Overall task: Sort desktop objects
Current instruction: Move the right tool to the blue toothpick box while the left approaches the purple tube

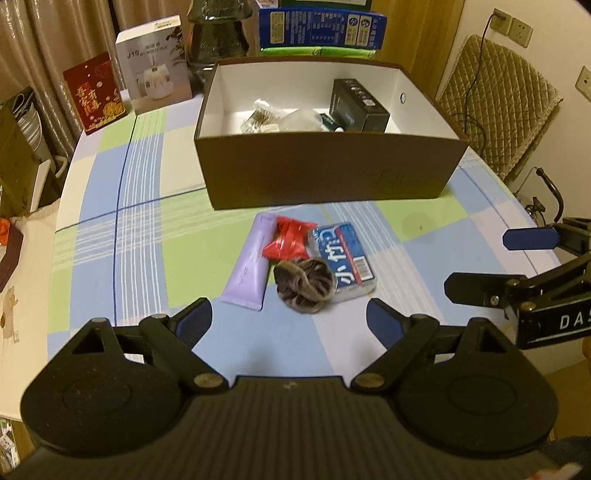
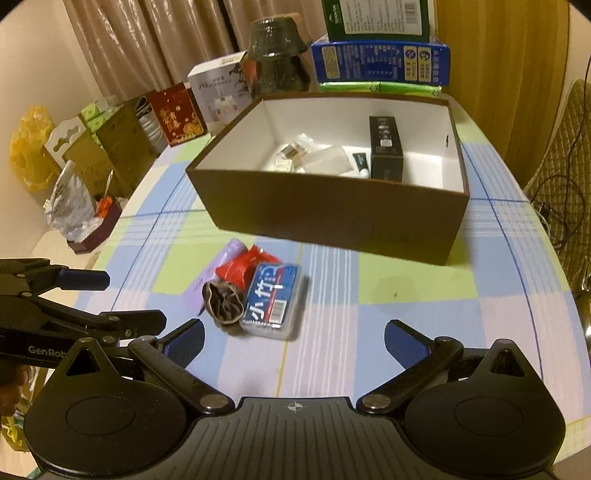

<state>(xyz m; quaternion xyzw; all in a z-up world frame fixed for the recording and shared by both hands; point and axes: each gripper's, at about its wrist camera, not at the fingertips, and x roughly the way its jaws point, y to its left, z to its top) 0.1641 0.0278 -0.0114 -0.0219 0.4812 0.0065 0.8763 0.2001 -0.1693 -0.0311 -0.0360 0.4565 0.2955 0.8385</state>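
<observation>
A small heap lies on the checked tablecloth in front of an open brown box (image 1: pixel 325 177): a purple tube (image 1: pixel 249 266), a red packet (image 1: pixel 290 240), a clear case with a blue label (image 1: pixel 343 258) and a brown scrunchie (image 1: pixel 304 282). My left gripper (image 1: pixel 288 314) hangs open just short of the scrunchie, nothing between its fingers. My right gripper (image 2: pixel 295 332) is open too, near the blue-labelled case (image 2: pixel 273 299) and the scrunchie (image 2: pixel 223 301). Each gripper shows in the other's view: the right gripper (image 1: pixel 498 264), the left gripper (image 2: pixel 122 297). The brown box (image 2: pixel 332 218) holds a black carton (image 2: pixel 386 147) and small items.
Behind the brown box stand a blue carton (image 1: pixel 321 27), a dark vase (image 1: pixel 218 37), a white product box (image 1: pixel 155 66) and a red box (image 1: pixel 96 92). A quilted chair (image 1: pixel 495 103) is at the right. Cartons and bags (image 2: pixel 74 158) crowd the table's left edge.
</observation>
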